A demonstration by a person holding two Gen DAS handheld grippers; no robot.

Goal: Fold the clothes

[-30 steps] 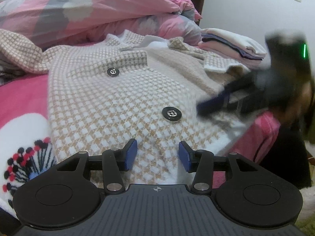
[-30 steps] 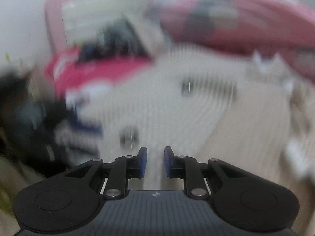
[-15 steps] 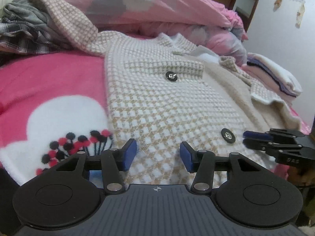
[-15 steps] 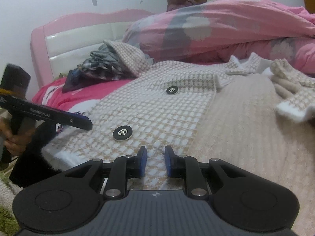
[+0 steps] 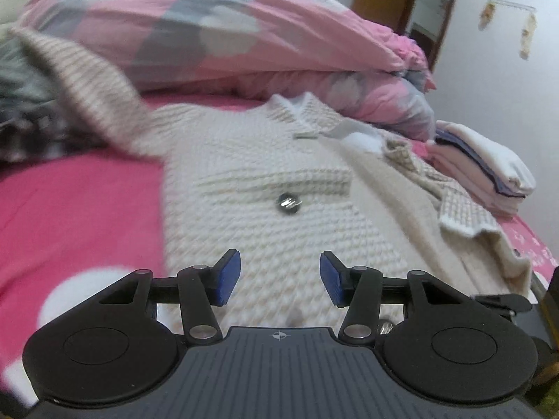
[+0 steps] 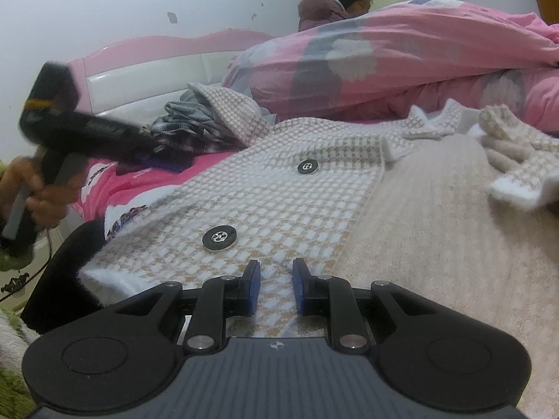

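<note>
A beige-and-white houndstooth coat with black buttons lies spread on the pink bed, front up. One sleeve runs off to the back left, blurred. My left gripper hangs open above the coat's lower front, nothing between its blue pads. In the right wrist view the coat fills the middle. My right gripper sits low over the hem just past the lower button, jaws a narrow gap apart with fabric showing between them. The left gripper's body is at left, blurred, in a hand.
A pink and grey duvet is heaped along the back. Folded clothes are stacked at the right; crumpled plaid garments lie at the headboard. A person sits behind the duvet. The bed edge is close in front.
The left gripper has moved forward and up over the coat, still blurred with motion. The right gripper has crept a little forward over the hem; its jaw gap is unchanged.
</note>
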